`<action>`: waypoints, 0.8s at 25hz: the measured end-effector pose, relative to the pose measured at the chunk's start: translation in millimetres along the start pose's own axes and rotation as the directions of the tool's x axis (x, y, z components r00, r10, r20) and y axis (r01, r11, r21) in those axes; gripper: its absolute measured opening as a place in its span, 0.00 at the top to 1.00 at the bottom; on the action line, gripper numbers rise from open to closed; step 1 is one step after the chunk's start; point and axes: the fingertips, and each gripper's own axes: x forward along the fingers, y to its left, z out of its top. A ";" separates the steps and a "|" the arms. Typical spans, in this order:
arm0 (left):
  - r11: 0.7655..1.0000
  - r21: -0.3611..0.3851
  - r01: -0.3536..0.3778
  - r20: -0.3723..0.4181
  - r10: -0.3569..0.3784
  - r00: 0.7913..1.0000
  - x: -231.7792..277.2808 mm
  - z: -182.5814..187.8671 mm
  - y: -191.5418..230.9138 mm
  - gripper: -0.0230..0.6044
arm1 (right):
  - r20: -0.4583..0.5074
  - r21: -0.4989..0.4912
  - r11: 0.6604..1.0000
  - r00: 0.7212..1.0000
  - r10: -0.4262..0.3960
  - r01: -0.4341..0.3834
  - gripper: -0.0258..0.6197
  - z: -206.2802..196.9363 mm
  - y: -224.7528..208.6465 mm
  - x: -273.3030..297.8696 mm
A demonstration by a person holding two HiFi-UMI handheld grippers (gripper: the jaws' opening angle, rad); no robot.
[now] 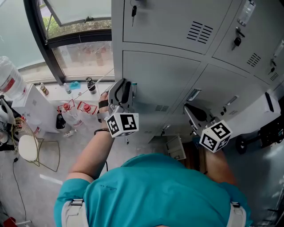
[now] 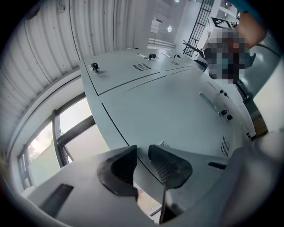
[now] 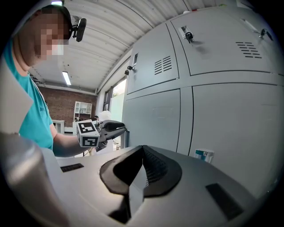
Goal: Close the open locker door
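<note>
The grey locker door (image 1: 155, 75) is in the lower row of the locker bank, with a small vent near its bottom. My left gripper (image 1: 129, 91) grips the door's left edge, one pad on each side. In the left gripper view the door's edge (image 2: 116, 128) runs straight in between the pads of that gripper (image 2: 142, 157). The right gripper view shows it (image 3: 118, 127) clamped on that thin edge at the end of the lockers. I cannot tell how far ajar the door stands. My right gripper (image 1: 187, 108) hovers before the neighbouring door, shut and empty (image 3: 143, 153).
Keys (image 1: 133, 9) hang in the upper lockers' locks. To the left are a window (image 1: 80, 53), bottles (image 1: 91, 85) on the sill and a wire stand (image 1: 31, 146) on the floor. Black equipment (image 1: 266, 128) stands at the right.
</note>
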 end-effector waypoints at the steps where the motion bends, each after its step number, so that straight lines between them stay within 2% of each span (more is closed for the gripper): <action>1: 1.000 -0.021 0.011 0.001 -0.011 1.000 -1.1 0.9 0.0 0.81 | 0.005 0.000 1.000 1.000 0.003 -0.003 0.96 1.5 0.4 0.0; 3: 0.994 -0.098 0.041 0.017 -0.040 0.999 -5.0 4.0 1.3 0.81 | 0.018 -0.002 1.000 1.000 0.010 -0.010 0.96 4.2 1.4 0.5; 4: 0.985 -0.160 0.062 0.031 -0.058 0.998 -8.5 5.8 2.5 0.81 | 0.023 -0.001 1.000 1.000 0.015 -0.015 0.96 5.0 2.1 0.6; 5: 0.968 -0.234 0.089 0.049 -0.080 0.996 -13.4 7.7 4.1 0.81 | 0.029 0.000 1.000 0.999 0.021 -0.021 0.96 5.4 2.7 0.5; 6: 0.941 -0.315 0.124 0.071 -0.107 0.992 -20.0 9.8 5.5 0.81 | 0.035 0.002 1.000 0.999 0.027 -0.027 0.96 5.8 3.2 0.2; 7: 0.903 -0.394 0.171 0.098 -0.143 0.985 -28.0 12.3 5.8 0.81 | 0.043 0.004 0.999 0.998 0.034 -0.035 0.96 6.2 3.4 -0.2; 8: 0.854 -0.466 0.231 0.134 -0.190 0.973 -37.1 14.7 3.3 0.81 | 0.052 0.007 0.999 0.998 0.042 -0.043 0.96 6.5 3.7 -0.6; 9: 0.794 -0.530 0.298 0.175 -0.241 0.955 -47.3 15.9 -1.8 0.81 | 0.062 0.011 0.999 0.997 0.051 -0.052 0.96 6.5 4.1 -1.1; 11: 0.651 -0.644 0.402 0.256 -0.312 0.915 -69.4 14.0 -11.6 0.81 | 0.080 0.023 0.997 0.994 0.070 -0.072 0.96 5.3 5.7 -1.9; 12: 0.575 -0.699 0.425 0.289 -0.318 0.903 -79.9 10.9 -13.4 0.82 | 0.085 0.031 0.996 0.993 0.076 -0.079 0.96 3.8 6.2 -2.1; 13: 0.501 -0.749 0.434 0.313 -0.310 0.898 -88.9 6.4 -13.5 0.92 | 0.086 0.039 0.996 0.993 0.080 -0.083 0.96 1.8 6.4 -2.0; 14: 0.437 -0.787 0.435 0.328 -0.302 0.895 -96.2 0.8 -13.8 0.96 | 0.086 0.047 0.995 0.993 0.083 -0.087 0.96 -0.1 6.3 -1.6; 15: 0.392 -0.812 0.433 0.332 -0.301 0.894 -101.6 -5.2 -15.6 0.96 | 0.086 0.052 0.994 0.993 0.087 -0.092 0.96 -1.9 6.3 -1.0; 16: 0.375 -0.822 0.428 0.325 -0.308 0.894 -105.5 -10.7 -18.6 0.96 | 0.085 0.055 0.994 0.992 0.093 -0.097 0.96 -3.3 6.4 -0.5; 17: 0.383 -0.822 0.421 0.311 -0.318 0.896 -108.5 -14.8 -21.8 0.96 | 0.085 0.057 0.993 0.992 0.098 -0.103 0.96 -4.3 6.7 -0.1; 20: 0.446 -0.804 0.392 0.267 -0.319 0.909 -113.6 -18.3 -24.6 0.96 | 0.089 0.054 0.992 0.990 0.111 -0.116 0.96 -5.2 8.0 -0.8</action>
